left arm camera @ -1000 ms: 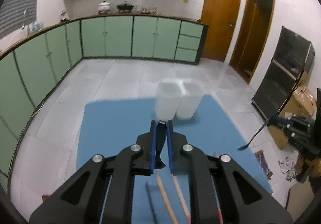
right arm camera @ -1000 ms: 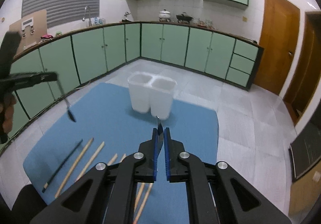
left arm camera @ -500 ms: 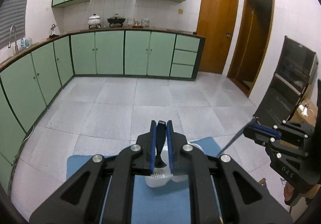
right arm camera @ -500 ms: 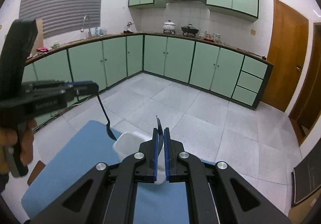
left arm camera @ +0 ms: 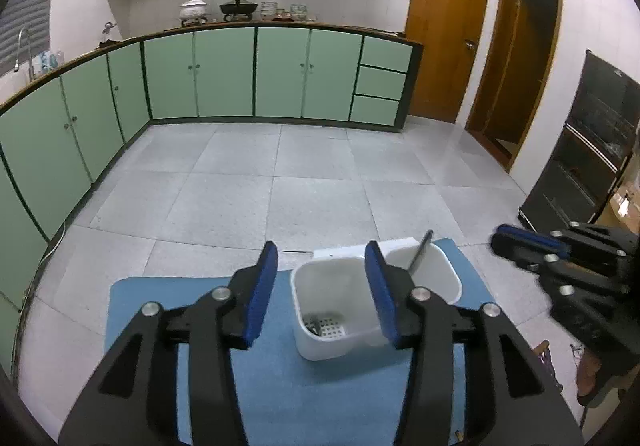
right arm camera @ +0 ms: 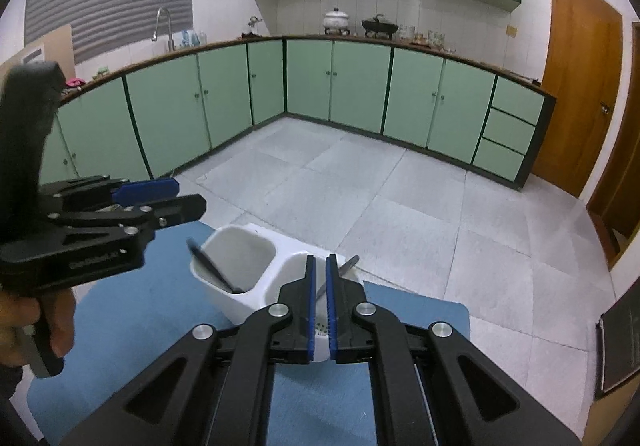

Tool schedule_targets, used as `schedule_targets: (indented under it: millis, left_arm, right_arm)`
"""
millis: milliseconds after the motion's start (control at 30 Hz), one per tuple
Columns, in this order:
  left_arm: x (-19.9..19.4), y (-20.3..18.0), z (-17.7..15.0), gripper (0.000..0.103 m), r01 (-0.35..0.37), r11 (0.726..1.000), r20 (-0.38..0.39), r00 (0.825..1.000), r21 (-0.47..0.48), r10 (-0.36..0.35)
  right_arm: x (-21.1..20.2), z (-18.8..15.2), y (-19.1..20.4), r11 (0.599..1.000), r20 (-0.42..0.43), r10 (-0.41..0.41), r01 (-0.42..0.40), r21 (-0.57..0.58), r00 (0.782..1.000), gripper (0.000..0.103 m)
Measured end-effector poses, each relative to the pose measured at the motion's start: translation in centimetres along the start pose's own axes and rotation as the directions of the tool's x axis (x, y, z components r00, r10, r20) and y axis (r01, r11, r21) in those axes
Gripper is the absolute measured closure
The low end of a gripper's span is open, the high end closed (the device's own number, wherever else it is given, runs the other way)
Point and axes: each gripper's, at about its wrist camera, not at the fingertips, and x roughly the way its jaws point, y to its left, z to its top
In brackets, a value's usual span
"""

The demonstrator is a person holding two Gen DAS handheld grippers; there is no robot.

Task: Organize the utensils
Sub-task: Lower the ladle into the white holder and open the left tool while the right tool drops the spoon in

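A white two-compartment utensil holder (left arm camera: 340, 322) stands on a blue mat (left arm camera: 280, 398); it also shows in the right wrist view (right arm camera: 240, 286). My left gripper (left arm camera: 322, 294) is open and empty above the left compartment, where a black utensil (right arm camera: 212, 266) leans. My right gripper (right arm camera: 320, 306) has its jaws slightly apart above the right compartment. A thin grey utensil (right arm camera: 340, 274) stands in that compartment, free of the pads; it also shows in the left wrist view (left arm camera: 418, 256).
The mat lies on a surface above a grey tiled floor (left arm camera: 280, 174). Green cabinets (right arm camera: 360, 86) line the walls. Wooden doors (left arm camera: 444, 30) stand at the right, with a dark oven unit (left arm camera: 588, 150) beside them.
Both grippers have opened and let go of their utensils, which now stand in the holder's two compartments. Both views have tilted down over the holder.
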Motion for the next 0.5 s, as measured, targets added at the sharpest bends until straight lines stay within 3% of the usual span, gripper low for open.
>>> schedule_targets:
  millis: [133, 200, 233, 367, 500]
  left_arm:
    - [-3.5, 0.6, 0.5, 0.055, 0.023, 1.0, 0.035, 0.999, -0.022, -0.022]
    - [-6.8, 0.5, -0.1, 0.039, 0.009, 1.0, 0.068, 0.998, -0.006, -0.009]
    - [-8.9, 0.4, -1.0, 0.035, -0.011, 1.0, 0.084, 0.996, 0.008, 0.01]
    - [-16.1, 0.4, -6.0, 0.028, -0.041, 0.998, 0.108, 0.994, 0.042, 0.036]
    - [-22.8, 1.2, -14.0, 0.022, -0.054, 0.999, 0.098, 0.994, 0.006, 0.054]
  right_arm:
    - [-4.9, 0.4, -0.5, 0.999, 0.063, 0.018, -0.02, 0.038, 0.998, 0.097]
    - [-7.5, -0.2, -0.4, 0.998, 0.084, 0.026, -0.031, 0.048, 0.996, 0.093]
    - [-9.6, -1.3, -0.3, 0.998, 0.099, 0.029, -0.035, 0.056, 0.995, 0.092]
    - [-15.2, -6.5, 1.1, 0.998, 0.102, 0.02, -0.025, 0.049, 0.995, 0.091]
    - [-20.0, -13.8, 3.6, 0.999, 0.087, -0.023, 0.02, 0.041, 0.996, 0.085]
